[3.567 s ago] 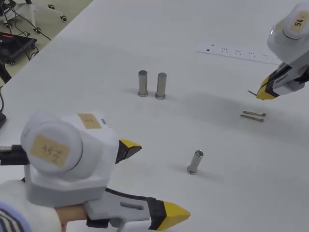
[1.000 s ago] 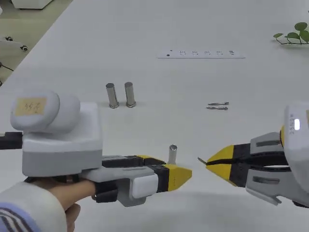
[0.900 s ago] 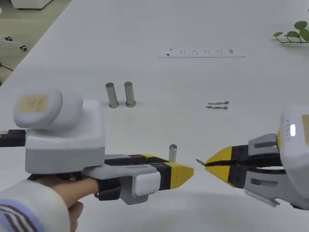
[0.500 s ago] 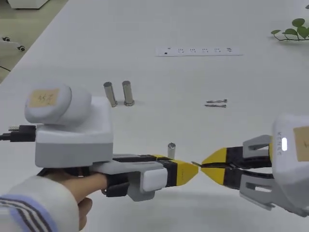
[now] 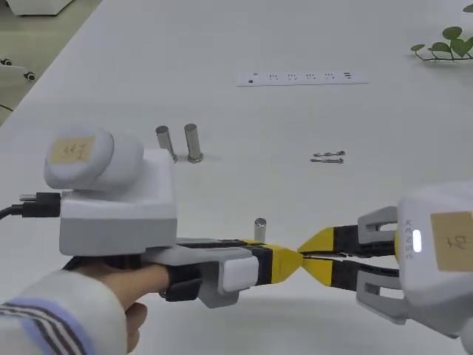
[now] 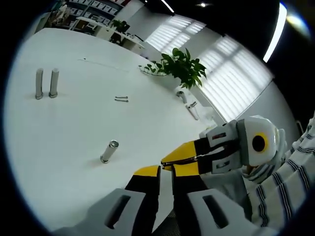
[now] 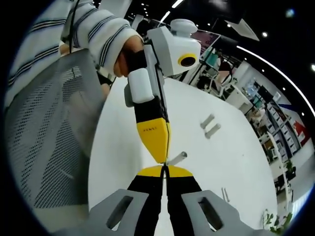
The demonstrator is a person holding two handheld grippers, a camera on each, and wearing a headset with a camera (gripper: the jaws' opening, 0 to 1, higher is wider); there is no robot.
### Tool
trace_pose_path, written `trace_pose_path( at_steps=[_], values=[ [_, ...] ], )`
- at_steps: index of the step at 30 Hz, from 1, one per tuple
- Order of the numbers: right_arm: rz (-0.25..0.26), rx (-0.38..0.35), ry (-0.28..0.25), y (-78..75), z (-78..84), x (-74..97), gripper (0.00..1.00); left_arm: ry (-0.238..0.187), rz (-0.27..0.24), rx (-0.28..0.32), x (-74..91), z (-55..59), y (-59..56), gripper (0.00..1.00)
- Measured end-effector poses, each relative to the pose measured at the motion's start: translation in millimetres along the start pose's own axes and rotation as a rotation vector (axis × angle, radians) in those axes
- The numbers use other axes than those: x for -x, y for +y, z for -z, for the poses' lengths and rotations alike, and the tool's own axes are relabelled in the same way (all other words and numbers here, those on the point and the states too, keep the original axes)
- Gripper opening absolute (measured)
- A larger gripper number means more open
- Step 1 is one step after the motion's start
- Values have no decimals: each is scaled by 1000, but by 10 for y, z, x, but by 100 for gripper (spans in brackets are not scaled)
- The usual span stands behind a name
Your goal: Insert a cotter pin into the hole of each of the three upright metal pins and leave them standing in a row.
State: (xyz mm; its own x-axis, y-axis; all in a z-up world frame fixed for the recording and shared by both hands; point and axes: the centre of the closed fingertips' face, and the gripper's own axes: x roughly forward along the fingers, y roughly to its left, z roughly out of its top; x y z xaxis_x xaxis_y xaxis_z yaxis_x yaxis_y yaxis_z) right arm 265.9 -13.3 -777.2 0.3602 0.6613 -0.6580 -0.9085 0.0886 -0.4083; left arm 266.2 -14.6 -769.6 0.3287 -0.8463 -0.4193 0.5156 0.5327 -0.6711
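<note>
Left hand-held gripper (image 5: 287, 263) comes in from 9 o'clock and right hand-held gripper (image 5: 304, 257) from 3 o'clock. Their yellow tips meet nose to nose low over the worktop (image 5: 244, 44) at the near edge of the head view.

Right hand-held gripper: jaws clenched, only a hairline seam between them in its own view. A thin dark sliver sits in that seam at the tips, the cotter pin (image 5: 299, 255), but it's too small to make out any detail.

Left hand-held gripper: jaws drawn close together, with a narrow parallel slit between them in its own view. Can't tell if it's clamped on anything. From the right gripper view it reads as one solid yellow wedge pointing straight at the right tips.

Near metal pin (image 5: 259, 228): upright on the worktop at about 10 o'clock of the tip meeting point, just behind the left tip. Neither hand-held gripper touches it. Can't see its hole from here.

Other two metal pins (image 5: 178, 141): upright, side by side, close together, well apart from the near one, further out at 10 o'clock.

Two spare cotter pins (image 5: 327, 157): lying flat and parallel, just beside each other, at about 1 o'clock of the near metal pin and level with the far pair.

Power strip (image 5: 303, 78): flat at 12 o'clock, far side of the worktop. Plant (image 5: 445, 41): far corner at 2 o'clock.

Bare hand (image 5: 118, 292) with a striped sleeve grips the left unit.
</note>
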Motion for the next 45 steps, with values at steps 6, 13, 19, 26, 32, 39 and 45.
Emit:
trace_pose_path(
  at_steps=[6, 13, 19, 26, 32, 39, 45],
  values=[
    [15, 2, 0, -18, -5, 7, 2, -5, 2, -9, -7, -14, -2, 5],
    [24, 3, 6, -10, 8, 20, 2, -6, 3, -8, -21, -23, -9, 5],
    [37, -3, 4, -22, -1, 35, 2, -12, 0, -3, -16, -36, -2, 2],
    [41, 0, 8, -16, -3, 38, 2, -5, -3, -21, -16, -31, -4, 1],
    [52, -7, -2, -19, -14, 50, 2, 0, -6, -46, -1, -39, -18, 1],
    [54, 8, -3, -14, -31, 66, 2, 18, -10, -60, 14, -37, -37, 1],
    [50, 24, 2, 13, -32, 79, 2, 46, -21, -33, 17, -4, -50, 0]
  ],
)
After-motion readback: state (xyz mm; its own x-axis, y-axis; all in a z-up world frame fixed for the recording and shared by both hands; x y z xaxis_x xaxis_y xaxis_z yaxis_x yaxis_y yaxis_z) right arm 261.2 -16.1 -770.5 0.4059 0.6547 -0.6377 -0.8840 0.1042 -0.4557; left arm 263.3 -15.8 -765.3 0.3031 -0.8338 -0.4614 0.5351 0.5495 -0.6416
